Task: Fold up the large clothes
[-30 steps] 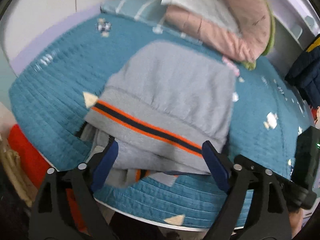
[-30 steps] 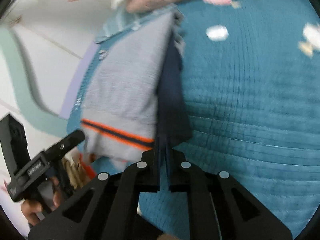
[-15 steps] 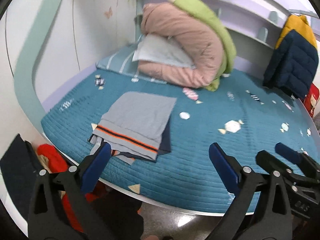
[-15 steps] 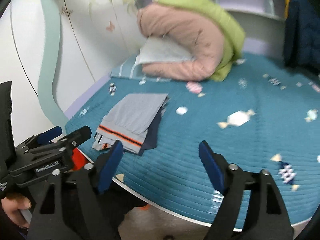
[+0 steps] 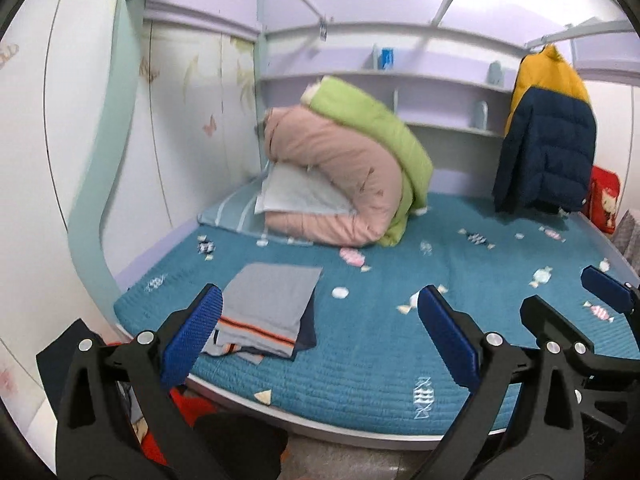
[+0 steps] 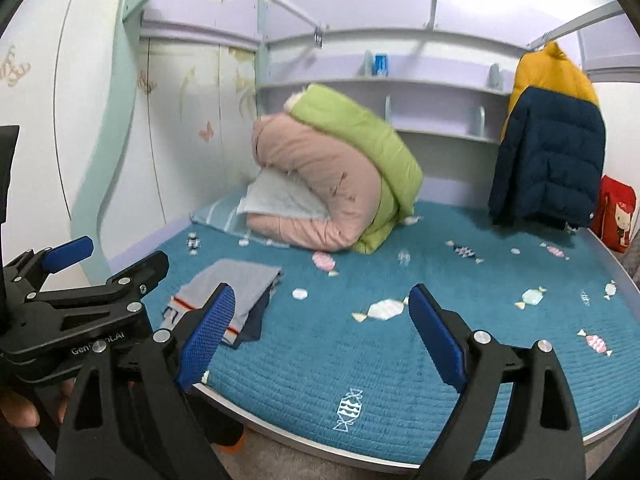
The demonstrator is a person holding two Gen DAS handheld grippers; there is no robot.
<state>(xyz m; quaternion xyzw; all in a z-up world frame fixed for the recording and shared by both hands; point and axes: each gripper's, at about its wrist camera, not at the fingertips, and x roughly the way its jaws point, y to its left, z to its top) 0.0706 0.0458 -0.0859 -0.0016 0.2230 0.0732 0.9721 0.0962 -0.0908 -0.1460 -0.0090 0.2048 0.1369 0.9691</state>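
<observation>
A folded grey garment [image 5: 268, 308] with an orange and dark stripe lies on a dark blue piece at the near left corner of the teal bed [image 5: 440, 344]; it also shows in the right wrist view [image 6: 232, 292]. My left gripper [image 5: 320, 336] is open and empty, held back from the bed edge. My right gripper [image 6: 320, 332] is open and empty, also off the bed. The left gripper [image 6: 72, 304] shows at the left of the right wrist view. One finger [image 5: 608, 292] of the right gripper shows at the right of the left wrist view.
A rolled pink and green quilt [image 5: 344, 184] with a pale pillow lies at the head of the bed. A navy and yellow jacket [image 5: 548, 148] hangs at the right. A red bag [image 6: 616, 216] stands beside it. Shelves run along the back wall. Red items lie on the floor [image 5: 188, 408].
My right gripper let go of the dark blue cloth and opened. Both grippers pulled back and up from the folded garment, which now lies flat on the bed.
</observation>
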